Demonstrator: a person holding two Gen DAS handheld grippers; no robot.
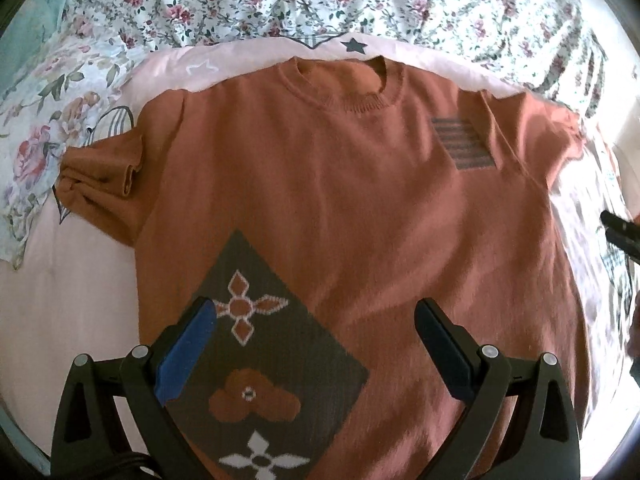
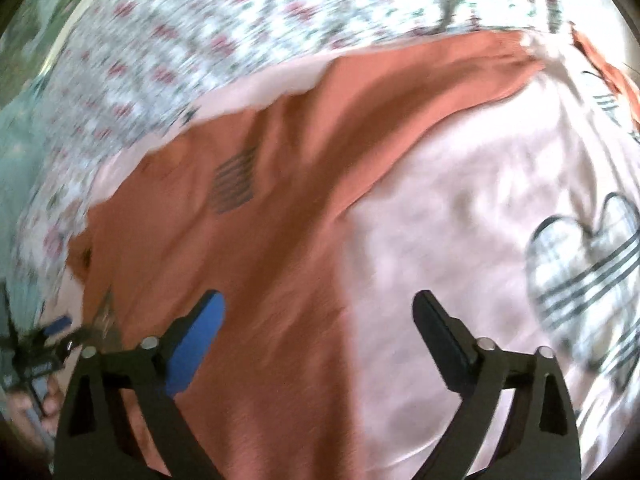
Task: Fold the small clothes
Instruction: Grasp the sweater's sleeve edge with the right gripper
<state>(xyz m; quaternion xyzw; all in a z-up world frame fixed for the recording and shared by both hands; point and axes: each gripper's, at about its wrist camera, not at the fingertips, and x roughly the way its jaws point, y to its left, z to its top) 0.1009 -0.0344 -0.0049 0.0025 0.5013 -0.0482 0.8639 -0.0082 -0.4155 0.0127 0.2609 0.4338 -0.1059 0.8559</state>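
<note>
We have the sweater (image 1: 340,200) laid face up and mostly flat on the pink sheet (image 1: 80,300), collar (image 1: 340,88) away from us, hem nearest. That reads to us as the spread-out stage: body smoothed so the sleeves can be folded in first.

Left gripper (image 1: 316,344): jaws apart, nothing between the pads, poised above the lower front over the brown diamond patch (image 1: 280,340). No cloth pinched.

Right gripper (image 2: 320,336): jaws wide, released, nothing held. It hangs over the sweater's side edge, one finger above knit, the other above bare sheet. This view is heavily blurred, so fine contact cannot be judged.

One sleeve (image 1: 100,180) lies bunched and crumpled beside the body; the other sleeve (image 2: 440,80) stretches out long across the sheet. We judge the long one the right hand's likely next pick. The floral quilt (image 1: 280,0) beyond the collar lies clear of the work.
</note>
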